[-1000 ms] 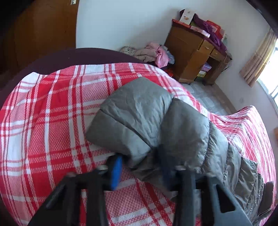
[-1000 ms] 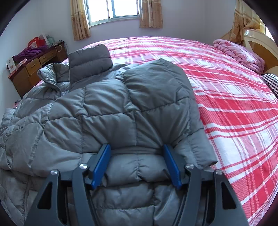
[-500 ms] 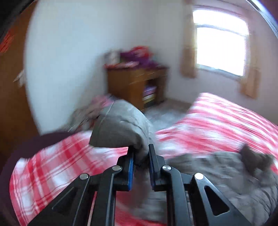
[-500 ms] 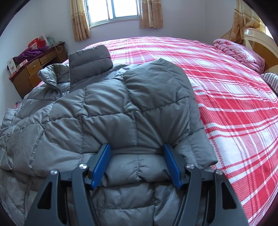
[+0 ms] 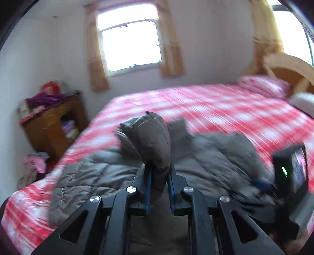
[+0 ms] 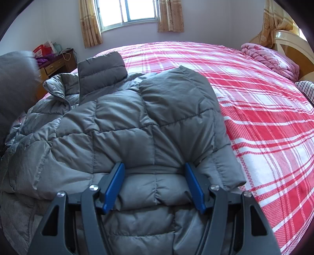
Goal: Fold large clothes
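A grey puffer jacket [image 6: 149,125] lies on the red plaid bed [image 6: 265,117], one sleeve folded across its body. My left gripper [image 5: 158,176] is shut on the other sleeve [image 5: 151,141] and holds it lifted above the jacket [image 5: 206,157]. That raised sleeve also shows blurred at the left edge of the right wrist view [image 6: 15,78]. My right gripper [image 6: 155,184] is open, its blue pads either side of the jacket's near hem, resting on the jacket. The right gripper also shows in the left wrist view [image 5: 290,172].
A wooden dresser [image 5: 53,125] with piled clothes stands left of the bed, with more clothes on the floor [image 5: 35,162]. A pink folded blanket [image 6: 270,58] and the headboard [image 6: 290,43] are at the far right. A window [image 6: 127,11] is on the far wall.
My left gripper closed on the sleeve, lifted it off the bed and swung it round over the jacket. The right gripper has not moved.
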`<state>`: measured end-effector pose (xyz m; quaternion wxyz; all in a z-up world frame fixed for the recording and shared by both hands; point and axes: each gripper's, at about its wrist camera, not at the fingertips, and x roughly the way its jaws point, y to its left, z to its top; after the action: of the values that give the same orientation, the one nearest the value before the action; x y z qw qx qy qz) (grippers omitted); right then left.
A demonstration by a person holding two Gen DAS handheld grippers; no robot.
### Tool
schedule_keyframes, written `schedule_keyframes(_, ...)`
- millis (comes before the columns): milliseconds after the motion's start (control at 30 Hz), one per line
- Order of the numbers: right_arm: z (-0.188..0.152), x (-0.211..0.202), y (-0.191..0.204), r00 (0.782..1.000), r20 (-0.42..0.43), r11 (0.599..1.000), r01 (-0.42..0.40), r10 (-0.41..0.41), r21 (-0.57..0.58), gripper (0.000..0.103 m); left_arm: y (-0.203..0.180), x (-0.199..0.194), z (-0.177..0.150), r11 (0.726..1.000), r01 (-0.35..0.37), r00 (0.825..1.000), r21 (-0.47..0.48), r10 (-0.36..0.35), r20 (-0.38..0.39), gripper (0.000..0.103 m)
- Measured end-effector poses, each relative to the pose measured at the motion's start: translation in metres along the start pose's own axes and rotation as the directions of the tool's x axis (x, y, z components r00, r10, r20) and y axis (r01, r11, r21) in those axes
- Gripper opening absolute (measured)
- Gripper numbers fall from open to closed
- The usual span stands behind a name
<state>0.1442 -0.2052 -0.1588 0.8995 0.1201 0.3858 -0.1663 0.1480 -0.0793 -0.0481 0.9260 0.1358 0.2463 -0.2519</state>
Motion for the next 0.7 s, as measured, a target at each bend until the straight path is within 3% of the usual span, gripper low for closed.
schedule_keyframes(67, 0.0, 0.0, -0.001, 1.0, 0.0, 1.0, -0.002, 0.002, 0.002, 0.065, -0.015, 0.011, -0.01, 0.997, 0.073, 0.995, 0.037, -0.07, -0.067, 0.015)
schedule_keyframes(133, 0.0, 0.001, -0.001, 1.0, 0.0, 1.0, -0.003, 0.003, 0.003, 0.065, -0.024, 0.014, -0.023, 0.993, 0.103, 0.986, 0.049, -0.096, -0.136, 0.018)
schedule_keyframes(267, 0.0, 0.001, -0.001, 1.0, 0.0, 1.0, -0.006, 0.006, 0.005, 0.066, -0.014, 0.011, -0.039, 0.99, 0.13, 0.974, -0.05, -0.137, -0.183, 0.022)
schedule_keyframes(333, 0.001, 0.001, -0.001, 1.0, 0.001, 1.0, -0.01, 0.01, 0.008, 0.066, -0.004, 0.005, -0.044, 0.982, 0.151, 0.961, -0.114, -0.173, -0.216, 0.037)
schedule_keyframes(433, 0.001, 0.001, -0.001, 1.0, 0.0, 1.0, -0.012, 0.012, 0.008, 0.067, 0.003, -0.009, -0.054, 0.974, 0.154, 0.952, -0.169, -0.192, -0.237, 0.056)
schedule_keyframes(533, 0.001, 0.003, 0.002, 1.0, -0.007, 1.0, -0.001, 0.001, -0.008, 0.069, 0.006, -0.026, -0.06, 0.975, 0.135, 0.952, -0.178, -0.177, -0.248, 0.057)
schedule_keyframes(700, 0.002, -0.011, -0.01, 0.999, -0.012, 0.998, -0.045, 0.046, 0.045, 0.069, 0.055, -0.054, -0.073, 0.963, 0.044, 0.966, -0.267, -0.109, -0.234, 0.058)
